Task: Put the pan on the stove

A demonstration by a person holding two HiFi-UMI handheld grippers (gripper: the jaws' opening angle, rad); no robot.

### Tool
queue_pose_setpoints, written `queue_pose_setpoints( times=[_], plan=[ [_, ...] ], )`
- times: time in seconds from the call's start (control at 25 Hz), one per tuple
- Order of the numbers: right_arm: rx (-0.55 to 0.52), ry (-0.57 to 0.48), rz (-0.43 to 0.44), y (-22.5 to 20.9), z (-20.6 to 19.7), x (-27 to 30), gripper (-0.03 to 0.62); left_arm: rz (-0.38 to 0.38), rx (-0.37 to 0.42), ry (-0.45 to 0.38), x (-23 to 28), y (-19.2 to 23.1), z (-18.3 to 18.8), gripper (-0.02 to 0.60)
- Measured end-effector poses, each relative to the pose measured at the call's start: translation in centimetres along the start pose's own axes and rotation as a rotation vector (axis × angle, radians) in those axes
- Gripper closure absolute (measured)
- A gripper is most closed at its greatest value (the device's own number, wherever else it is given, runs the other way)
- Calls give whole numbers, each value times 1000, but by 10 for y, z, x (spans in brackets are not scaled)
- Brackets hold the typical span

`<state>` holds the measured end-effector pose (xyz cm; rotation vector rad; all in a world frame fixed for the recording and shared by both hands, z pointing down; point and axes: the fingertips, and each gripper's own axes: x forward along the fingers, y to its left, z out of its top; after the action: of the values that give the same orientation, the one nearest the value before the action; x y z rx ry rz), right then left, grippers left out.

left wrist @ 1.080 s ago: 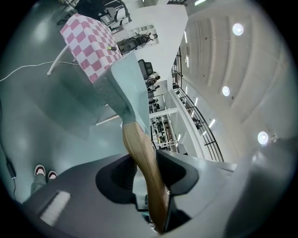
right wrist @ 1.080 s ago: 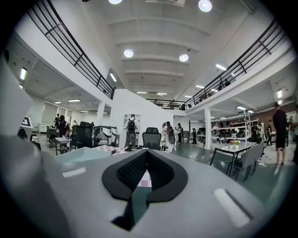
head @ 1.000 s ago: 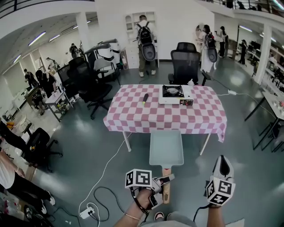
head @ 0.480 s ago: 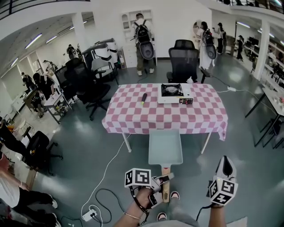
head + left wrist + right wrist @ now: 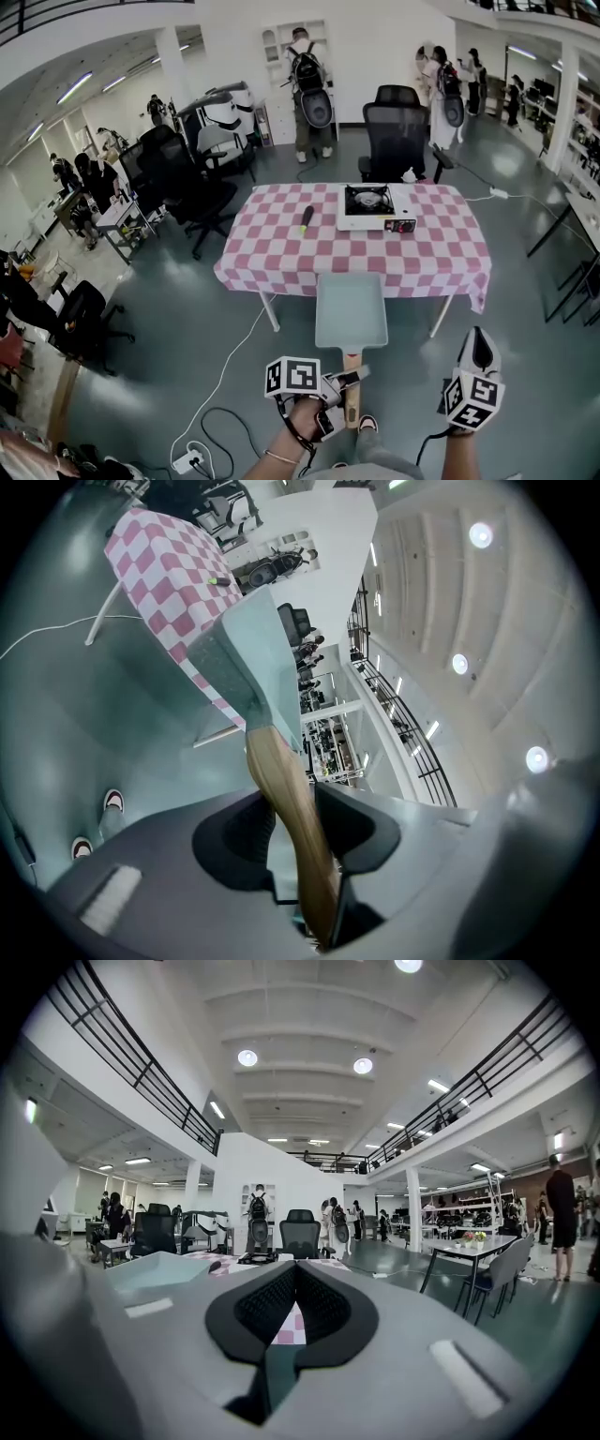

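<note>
The person stands back from the checked table [image 5: 281,248], a gripper in each hand. The left gripper [image 5: 345,382] has its jaws partway closed on the wooden handle [image 5: 286,789] of a pale blue-green square pan [image 5: 351,314], one pad pressing each side of the handle. The pan is held roughly level in the air on the near side of the table, over the grey floor, with its far rim about at the table's front edge and its handle pointing back at the person. The portable gas stove [image 5: 372,206] sits on the table toward its far edge, right of centre, well apart from the pan, its burner bare. A black stick-shaped thing with a yellow-green end [image 5: 306,218] lies on the table left of the stove. The right gripper [image 5: 478,345] hangs to the right of the pan on the same near side of the table, its jaw tips brought together with nothing between them.
</note>
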<state>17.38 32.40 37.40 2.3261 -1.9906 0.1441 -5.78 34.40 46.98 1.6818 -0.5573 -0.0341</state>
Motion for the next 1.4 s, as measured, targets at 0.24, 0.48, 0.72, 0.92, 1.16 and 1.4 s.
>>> queue_pose_setpoints(
  times=[0.24, 0.48, 0.72, 0.92, 1.16, 1.4],
  plan=[
    [0, -13, 23, -6, 18, 55, 585, 1, -6, -29, 25, -6, 43, 447],
    [11, -17, 41, -14, 29, 106, 585, 5, -9, -50, 53, -12, 83, 447],
    [10, -24, 56, -25, 36, 156, 585, 3, -3, -67, 85, -15, 121, 448],
    [6, -27, 60, -38, 43, 193, 584, 1, -6, -85, 110, -18, 150, 447],
    [7, -32, 37, -59, 43, 220, 585, 5, -8, -97, 129, -17, 170, 448],
    [26, -10, 26, -67, 35, 236, 585, 19, -11, -82, 140, -19, 181, 446]
  ],
)
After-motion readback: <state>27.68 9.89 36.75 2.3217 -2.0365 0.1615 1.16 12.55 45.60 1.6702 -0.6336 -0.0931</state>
